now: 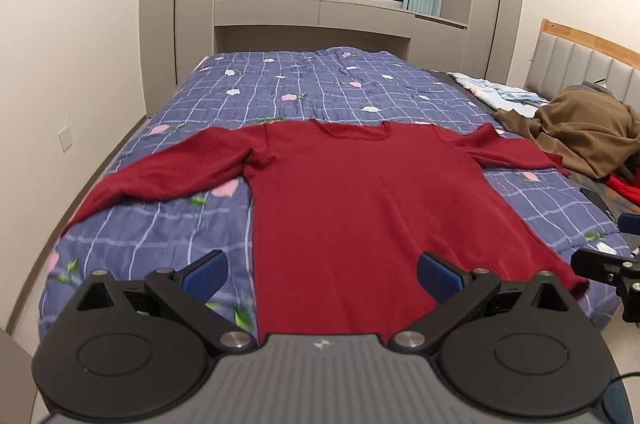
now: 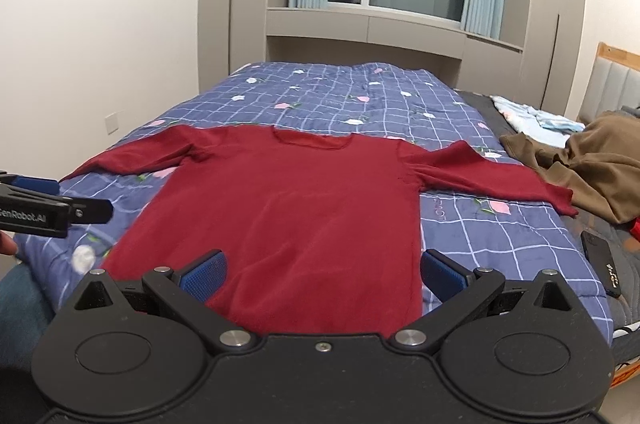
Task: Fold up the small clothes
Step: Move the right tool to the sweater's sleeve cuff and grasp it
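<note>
A dark red long-sleeved sweater point(image 1: 352, 192) lies flat on the bed, face up, neck away from me and both sleeves spread out sideways; it also shows in the right wrist view point(image 2: 296, 208). My left gripper point(image 1: 322, 276) is open and empty, above the sweater's lower hem near its left edge. My right gripper point(image 2: 322, 274) is open and empty, above the hem near its right edge. The right gripper's tip shows at the right edge of the left wrist view point(image 1: 600, 266); the left one shows at the left edge of the right wrist view point(image 2: 52, 210).
The bed has a blue checked floral quilt point(image 1: 320, 88). A brown garment point(image 2: 600, 164) and a light blue cloth point(image 2: 536, 120) lie at the right by the headboard. A black phone point(image 2: 602, 258) lies on the bed's right edge. Walls and cabinets surround the bed.
</note>
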